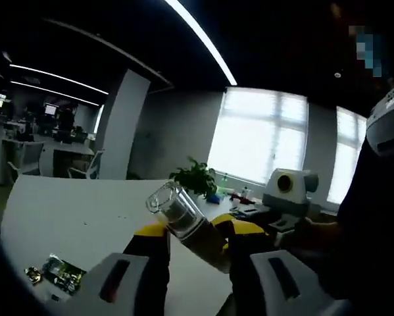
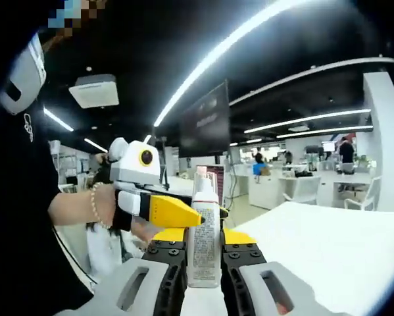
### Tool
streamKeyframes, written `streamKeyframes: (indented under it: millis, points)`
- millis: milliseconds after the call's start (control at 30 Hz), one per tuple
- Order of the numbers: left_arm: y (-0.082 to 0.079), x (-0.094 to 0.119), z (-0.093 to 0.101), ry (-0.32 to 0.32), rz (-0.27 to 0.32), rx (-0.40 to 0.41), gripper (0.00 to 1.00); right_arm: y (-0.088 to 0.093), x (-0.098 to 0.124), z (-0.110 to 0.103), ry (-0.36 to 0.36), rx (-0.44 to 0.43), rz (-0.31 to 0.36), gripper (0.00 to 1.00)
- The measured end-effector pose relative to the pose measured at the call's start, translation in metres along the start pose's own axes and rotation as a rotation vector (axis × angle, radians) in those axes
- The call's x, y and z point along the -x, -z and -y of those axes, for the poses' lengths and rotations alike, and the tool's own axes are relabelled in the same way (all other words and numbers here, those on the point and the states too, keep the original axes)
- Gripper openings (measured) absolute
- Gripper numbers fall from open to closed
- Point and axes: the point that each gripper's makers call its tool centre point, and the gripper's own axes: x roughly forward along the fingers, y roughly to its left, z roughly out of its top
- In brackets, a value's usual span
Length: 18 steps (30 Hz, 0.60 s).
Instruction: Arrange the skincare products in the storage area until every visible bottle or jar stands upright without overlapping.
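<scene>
In the left gripper view a clear-capped bottle with an amber lower body lies slanted between the yellow-tipped jaws of the left hand-held gripper, which is closed on it and holds it above the white worktop; the cap points up and away from the camera. Near the worktop's near edge lies a small patterned packet with a little dark and gold item just beside it. Toward the far edge stand a green potted plant and, further along, a pale machine with a round opening.

In the right gripper view a tall white bottle with printed text stands upright between the jaws of the right hand-held gripper, gripped at its sides over the worktop. The left hand-held gripper reaches in beside this bottle, held by a person's hand wearing a bead bracelet.
</scene>
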Motion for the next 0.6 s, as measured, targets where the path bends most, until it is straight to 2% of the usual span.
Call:
streamKeyframes:
  millis: [100, 200, 233, 367, 400, 433, 467, 500, 533, 600]
  points:
    - [-0.003, 0.001, -0.005, -0.045, 0.038, 0.105, 0.27, 0.001, -0.004, 0.001, 0.071, 0.172, -0.04, 0.08]
    - [-0.004, 0.005, -0.011, -0.091, 0.06, 0.108, 0.22, 0.002, -0.005, -0.001, 0.126, 0.335, -0.085, 0.08]
    - [-0.004, 0.004, -0.011, -0.095, 0.066, 0.126, 0.21, 0.003, -0.005, -0.001, 0.134, 0.351, -0.093, 0.08]
    - [0.001, 0.007, -0.005, -0.067, 0.04, 0.085, 0.17, 0.003, -0.004, -0.005, 0.124, 0.341, -0.101, 0.08]
    - [0.002, 0.008, -0.001, -0.028, 0.02, 0.058, 0.16, 0.004, -0.003, -0.006, 0.111, 0.332, -0.1, 0.09]
    - [0.005, 0.009, 0.003, -0.006, -0.005, 0.035, 0.16, 0.006, -0.003, -0.013, 0.055, 0.297, -0.105, 0.09]
    - [0.005, 0.011, 0.006, 0.01, -0.016, 0.015, 0.16, 0.006, -0.002, -0.014, 0.035, 0.282, -0.099, 0.1]
    - [0.005, 0.012, 0.014, 0.056, -0.03, -0.021, 0.16, 0.005, -0.001, -0.02, -0.033, 0.253, -0.078, 0.11]
    - [0.005, 0.014, 0.024, 0.11, -0.05, -0.058, 0.16, 0.006, 0.001, -0.021, -0.071, 0.222, -0.074, 0.12]
    - [0.002, 0.019, 0.038, 0.189, -0.051, -0.095, 0.16, 0.001, 0.007, -0.033, -0.188, 0.12, -0.039, 0.14]
